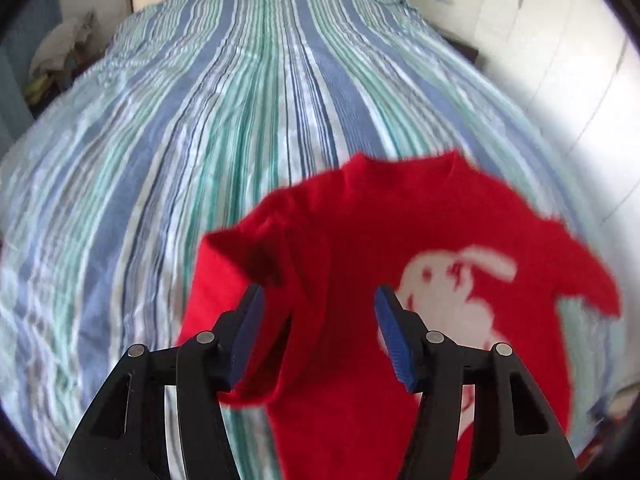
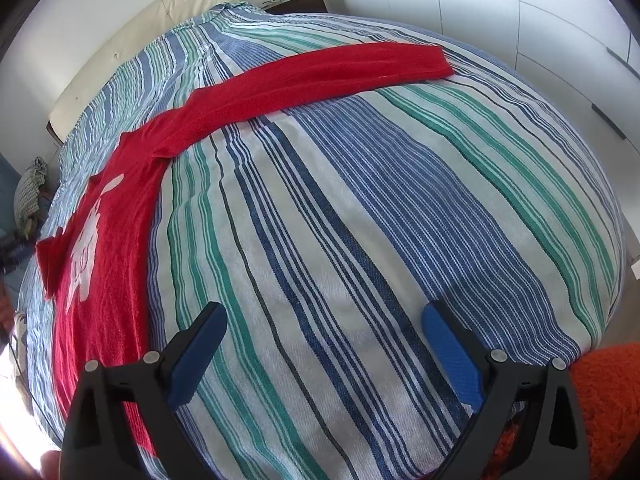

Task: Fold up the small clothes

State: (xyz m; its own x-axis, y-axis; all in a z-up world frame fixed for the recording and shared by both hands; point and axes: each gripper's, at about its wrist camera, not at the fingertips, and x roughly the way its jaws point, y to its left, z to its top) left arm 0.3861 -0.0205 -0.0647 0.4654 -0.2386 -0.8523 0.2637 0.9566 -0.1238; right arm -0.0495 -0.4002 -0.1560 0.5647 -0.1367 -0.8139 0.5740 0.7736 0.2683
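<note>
Left wrist view, blurred. Left to right: striped bed cover (image 1: 180, 140) in blue, green & white fills most of the frame. A red sweater (image 1: 360, 220) lies on it at lower centre, neck pointing away from me. On the sweater's left side a sleeve is doubled back over the body w/ a dark crease. On its right side there is a white print (image 1: 448, 280), too smeared for me to say what it depicts. My left gripper (image 1: 320, 292) hangs over the sweater. Its fingers are partly apart w/ red cloth showing in the gap, & I see neither blue pad pressing on it.

Right wrist view, sharp. Far left: the sweater body runs along the bed's left edge, flat, knit texture visible, the white print facing up & a short folded flap at its outer side. From the shoulder one long sleeve (image 2: 320, 76) stretches straight out to the right across the stripes, cuff end squared off. Behind it are a cream headboard (image 2: 140, 40) & white cupboard doors (image 2: 540, 40). My right gripper (image 2: 324, 308) sits over bare bed cover just right of the sweater's hem. Its fingers are spread wide, nothing between them. Bottom right corner: a patch of orange knit fabric (image 2: 600, 400), partly behind the right finger.
</note>
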